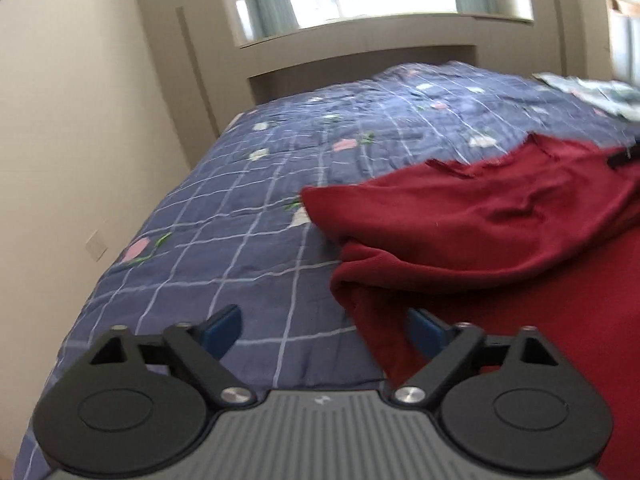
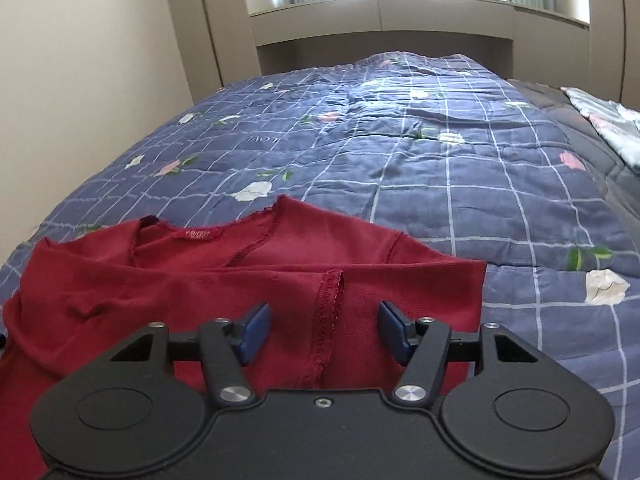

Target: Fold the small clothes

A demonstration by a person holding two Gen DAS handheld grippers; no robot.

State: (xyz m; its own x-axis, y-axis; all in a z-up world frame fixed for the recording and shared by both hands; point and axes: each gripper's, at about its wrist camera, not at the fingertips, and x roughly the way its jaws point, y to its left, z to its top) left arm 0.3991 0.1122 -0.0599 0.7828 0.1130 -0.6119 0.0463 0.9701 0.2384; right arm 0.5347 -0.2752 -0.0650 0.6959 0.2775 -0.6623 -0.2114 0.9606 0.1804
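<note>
Left gripper (image 1: 325, 330) and right gripper (image 2: 323, 331) fingers gape wide, holding nothing (one red top (image 2: 248, 280) on the bed (image 2: 400, 152)).

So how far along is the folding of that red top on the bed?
Partly done, it seems. The red top lies on the blue checked bedspread with one part already folded across its front, the neckline showing behind. Nothing is in hand: the right tongs hover open over it, and the left tongs are open at its bunched edge. Left: smoothing that lumpy side and the final folds.
</note>
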